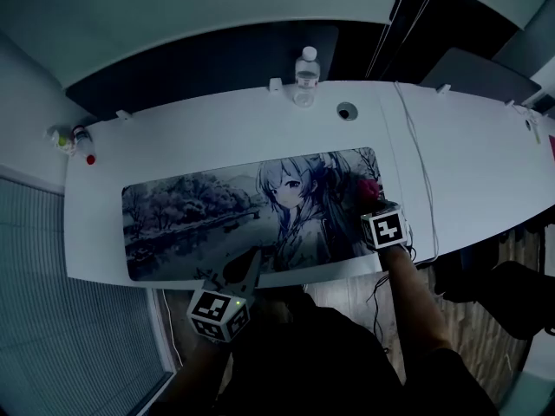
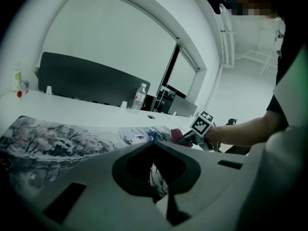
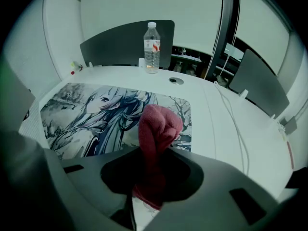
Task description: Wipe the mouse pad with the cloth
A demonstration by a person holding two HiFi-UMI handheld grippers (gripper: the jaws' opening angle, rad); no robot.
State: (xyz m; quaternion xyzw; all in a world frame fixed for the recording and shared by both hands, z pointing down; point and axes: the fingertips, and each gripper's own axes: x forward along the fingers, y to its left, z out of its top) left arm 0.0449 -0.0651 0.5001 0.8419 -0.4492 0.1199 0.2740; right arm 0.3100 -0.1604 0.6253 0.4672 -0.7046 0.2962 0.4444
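Observation:
A long mouse pad (image 1: 191, 206) printed with an anime girl and a grey landscape lies flat on the white desk (image 1: 468, 172). My right gripper (image 1: 375, 206) is over the pad's right end, shut on a bunched red cloth (image 1: 368, 189). In the right gripper view the cloth (image 3: 156, 129) sticks out past the jaws of the right gripper (image 3: 149, 177), over the pad (image 3: 86, 114). My left gripper (image 1: 243, 271) hovers at the desk's near edge, by the pad's middle. In the left gripper view the left gripper (image 2: 161, 177) looks shut and empty, with the pad (image 2: 57, 143) beyond it.
A clear water bottle (image 1: 305, 74) stands at the desk's back edge, next to a round cable hole (image 1: 347, 111). A thin cable (image 1: 421, 163) runs down the desk right of the pad. Small bottles (image 1: 69, 141) sit at the far left corner.

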